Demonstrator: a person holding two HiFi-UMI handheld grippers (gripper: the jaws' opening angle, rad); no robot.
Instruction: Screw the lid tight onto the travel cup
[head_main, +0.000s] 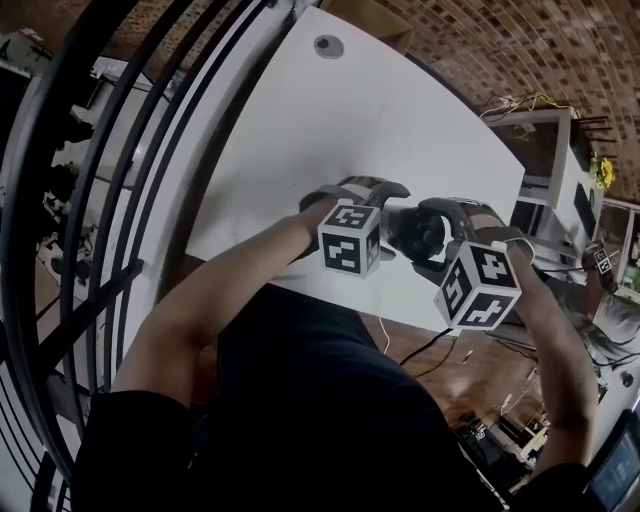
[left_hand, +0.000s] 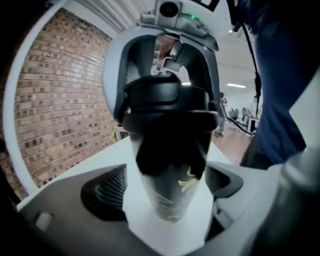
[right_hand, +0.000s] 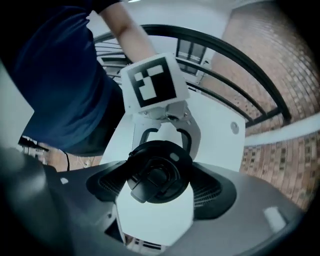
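A black travel cup (left_hand: 169, 197) stands upright on the white table (head_main: 380, 110), with its black lid (right_hand: 159, 172) on top. My left gripper (left_hand: 167, 189) reaches in from the side. The cup's body stands between its wide jaws, and a thin strip of table shows beside the left pad (left_hand: 107, 192). Above the cup, my right gripper (right_hand: 159, 190) points straight down, both pads against the lid's rim. In the head view the left gripper (head_main: 395, 220) and the right gripper (head_main: 440, 238) meet over the lid (head_main: 415, 228) near the table's front edge.
A round grey grommet (head_main: 328, 45) sits at the table's far end. Black railing bars (head_main: 120, 200) run along the left. A desk with equipment (head_main: 560, 170) stands at the right. A cable (head_main: 430, 345) hangs below the front edge.
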